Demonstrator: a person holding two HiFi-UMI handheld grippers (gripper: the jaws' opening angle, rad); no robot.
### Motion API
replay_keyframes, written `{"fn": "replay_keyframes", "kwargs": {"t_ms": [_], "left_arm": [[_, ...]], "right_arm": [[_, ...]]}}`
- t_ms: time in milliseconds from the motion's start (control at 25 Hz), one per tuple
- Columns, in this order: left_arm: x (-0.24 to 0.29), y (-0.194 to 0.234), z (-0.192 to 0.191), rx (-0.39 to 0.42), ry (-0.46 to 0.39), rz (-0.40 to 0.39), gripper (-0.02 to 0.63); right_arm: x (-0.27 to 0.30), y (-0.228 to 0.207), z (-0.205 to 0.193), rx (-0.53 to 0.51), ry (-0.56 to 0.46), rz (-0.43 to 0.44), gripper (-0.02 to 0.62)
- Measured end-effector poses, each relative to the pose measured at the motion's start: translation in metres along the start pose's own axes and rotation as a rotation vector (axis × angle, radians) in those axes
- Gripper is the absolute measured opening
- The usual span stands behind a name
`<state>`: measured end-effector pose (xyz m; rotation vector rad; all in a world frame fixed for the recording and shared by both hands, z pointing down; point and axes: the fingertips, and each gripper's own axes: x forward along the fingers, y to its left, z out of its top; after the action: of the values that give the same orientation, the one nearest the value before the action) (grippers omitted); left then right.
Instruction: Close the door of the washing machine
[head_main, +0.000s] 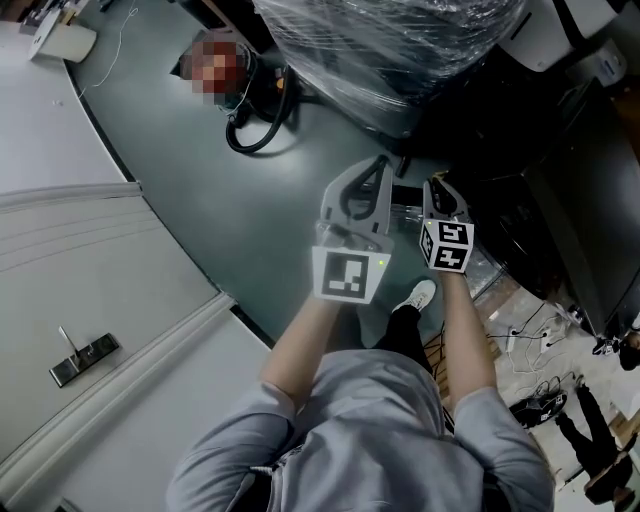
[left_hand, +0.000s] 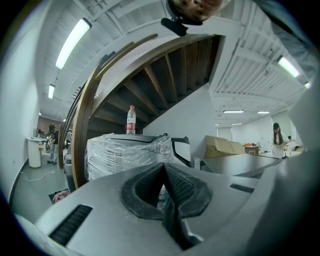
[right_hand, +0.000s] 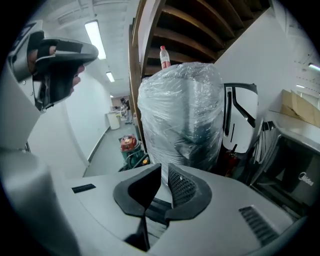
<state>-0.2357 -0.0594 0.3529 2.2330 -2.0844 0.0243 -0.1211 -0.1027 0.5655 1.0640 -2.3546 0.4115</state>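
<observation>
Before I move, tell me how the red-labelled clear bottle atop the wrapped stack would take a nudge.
Tall, narrow and upright, the red-labelled clear bottle probably tips easily. The film-wrapped stack under it likely gives slippery footing. Its round body would probably roll.

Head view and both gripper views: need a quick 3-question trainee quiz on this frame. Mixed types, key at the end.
1. True or false: the left gripper has something clamped in its tongs.
2. In the view from the right gripper, what fills the middle? A) a plastic-wrapped load B) an open drawer C) a sink
3. Fill in: the bottle seen above that load has a ___ cap.

Key
1. False: the tongs meet at the tips with nothing between them.
2. A
3. red
</observation>
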Motion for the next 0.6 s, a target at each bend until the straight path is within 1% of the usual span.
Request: {"fn": "replay_keyframes", "kwargs": {"t_ms": [200,360,480,600], "left_arm": [[0.001,0.006,-0.004,0.006,0.007,0.003,-0.002],[0.001,0.008,-0.008,0.042,0.015,-0.01,-0.002],[-0.001,0.009,-0.015,0.024,0.023,-0.006,-0.002],[-0.001,0.009,-0.021,0.005,0.036,-0.007,-0.002]], "right_arm": [[0.03,0.003,-0.036,-0.012,0.107,0.002,0.023],[0.048,0.004,-0.062,-0.02,0.194,0.005,0.023],[0.055,0.004,-0.077,0.006,0.245,0.003,0.023],[0.058,0.005,-0.08,0.03,0.266,0.0,0.019]]}}
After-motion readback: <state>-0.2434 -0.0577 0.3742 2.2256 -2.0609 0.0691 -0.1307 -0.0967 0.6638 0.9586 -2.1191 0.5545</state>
